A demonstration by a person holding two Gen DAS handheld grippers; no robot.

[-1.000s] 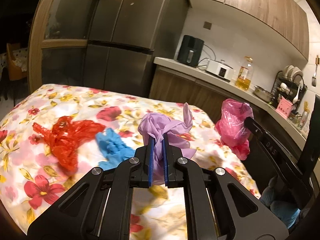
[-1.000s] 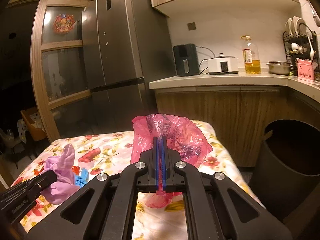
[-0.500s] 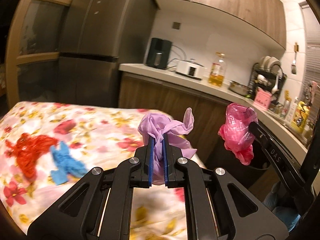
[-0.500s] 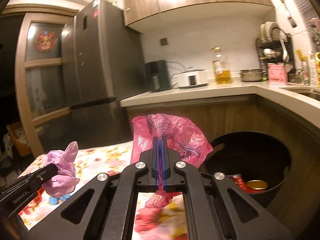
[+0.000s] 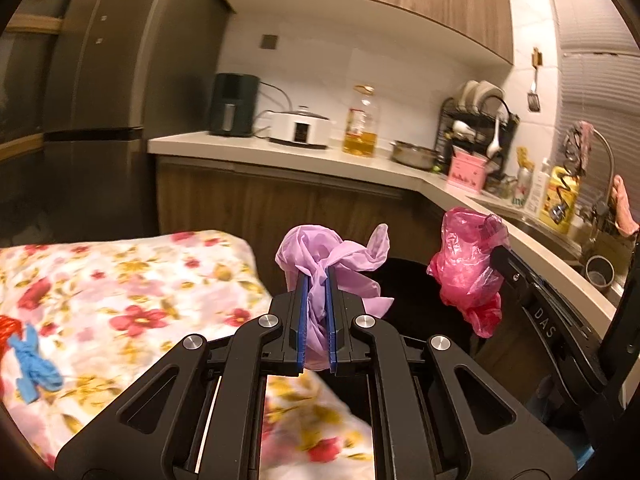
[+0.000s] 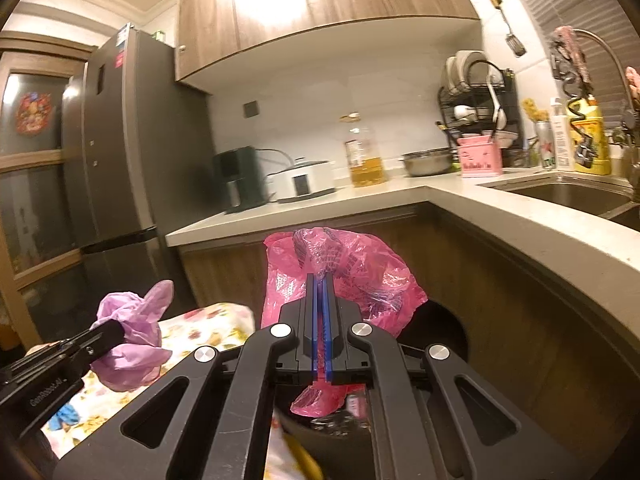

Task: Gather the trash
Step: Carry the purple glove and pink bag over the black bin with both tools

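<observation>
My left gripper (image 5: 315, 276) is shut on a crumpled lilac plastic bag (image 5: 340, 258), held past the floral table's right edge. The same lilac bag (image 6: 128, 336) shows at the left of the right wrist view in the left gripper (image 6: 114, 330). My right gripper (image 6: 318, 280) is shut on a pink plastic bag (image 6: 356, 268), over the mouth of a dark round bin (image 6: 444, 332). In the left wrist view the pink bag (image 5: 468, 268) hangs from the right gripper (image 5: 496, 250) above that bin (image 5: 416, 296). A blue glove (image 5: 34, 364) and a bit of red bag (image 5: 6, 330) lie on the table.
The table with a floral cloth (image 5: 120, 280) fills the left. A wooden counter (image 6: 520, 220) wraps around behind and right of the bin, carrying an oil bottle (image 5: 360, 124), a cooker (image 5: 300, 126), a dish rack and a sink (image 6: 560, 196). A grey fridge (image 6: 132, 152) stands left.
Both grippers have swung right, off the table toward the bin, each keeping its bag. The red and blue trash has slid to the left edge of the left wrist view.
</observation>
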